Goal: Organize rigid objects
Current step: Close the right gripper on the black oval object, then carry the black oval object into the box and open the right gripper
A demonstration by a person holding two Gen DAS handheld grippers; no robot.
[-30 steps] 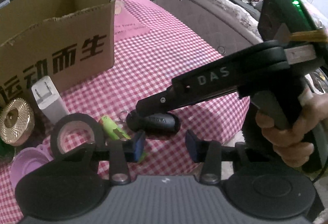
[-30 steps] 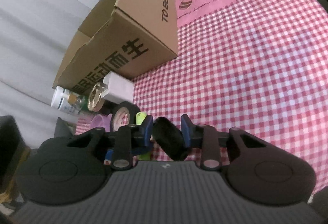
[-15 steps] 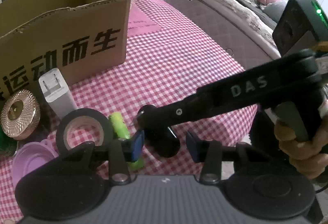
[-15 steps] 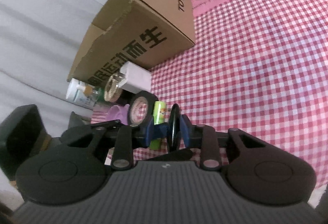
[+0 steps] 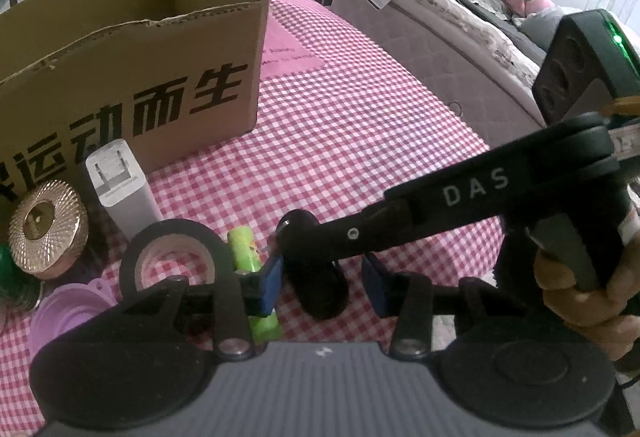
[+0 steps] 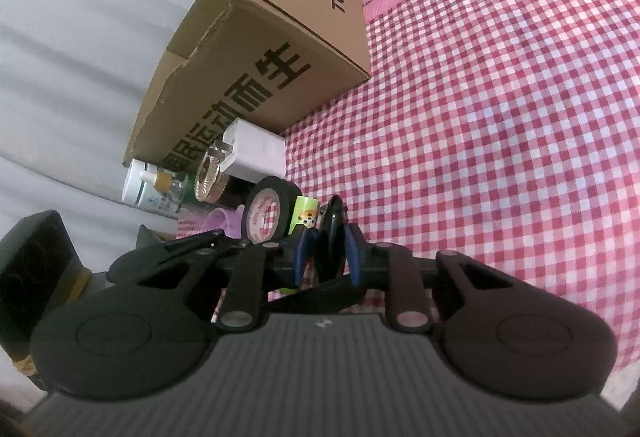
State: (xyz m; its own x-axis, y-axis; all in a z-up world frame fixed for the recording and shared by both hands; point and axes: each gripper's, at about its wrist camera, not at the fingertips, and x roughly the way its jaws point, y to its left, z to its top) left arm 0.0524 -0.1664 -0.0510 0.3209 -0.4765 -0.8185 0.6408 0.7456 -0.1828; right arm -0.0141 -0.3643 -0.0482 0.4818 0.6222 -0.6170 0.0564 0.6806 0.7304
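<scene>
Right wrist view: my right gripper (image 6: 329, 251) has its blue pads clamped on the flat black oval object (image 6: 331, 237); my left gripper (image 5: 326, 283) hangs with fingers apart beside the green tube (image 5: 245, 247).

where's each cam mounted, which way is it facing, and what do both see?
Left wrist: on the left gripper, looking along its open fingers over the checked table at the cardboard box; the right gripper and the holding hand cross it.
Right wrist: on the right gripper, rolled sideways, shut on a black object, facing the box.
Shared: box, white charger, black tape roll, green tube.
</scene>
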